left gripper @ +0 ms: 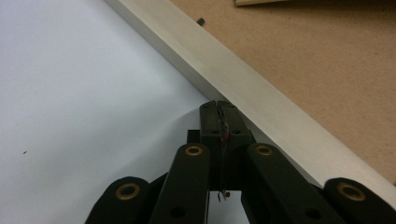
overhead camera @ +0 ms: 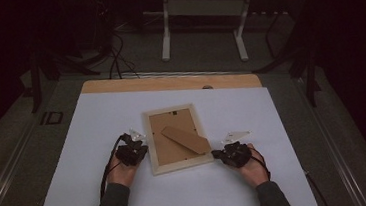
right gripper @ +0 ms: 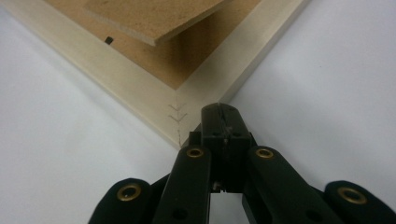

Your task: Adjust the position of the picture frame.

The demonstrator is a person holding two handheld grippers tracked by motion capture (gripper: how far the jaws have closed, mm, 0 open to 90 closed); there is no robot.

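While the picture frame lies face down mid-surface, both clenched, empty tools, left hand-held gripper at its side rail and right hand-held gripper at its corner, should push evenly so it doesn't twist

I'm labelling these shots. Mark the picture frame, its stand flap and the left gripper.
picture frame (overhead camera: 150, 141): high view, left wooden rail.
stand flap (overhead camera: 186, 139): high view, its middle.
left gripper (left gripper: 219, 106): left gripper view, tips of shut jaws.

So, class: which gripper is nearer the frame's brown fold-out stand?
Right. The right gripper sits at the frame's near right corner, just below the stand; the left gripper is at the frame's left edge, farther away.
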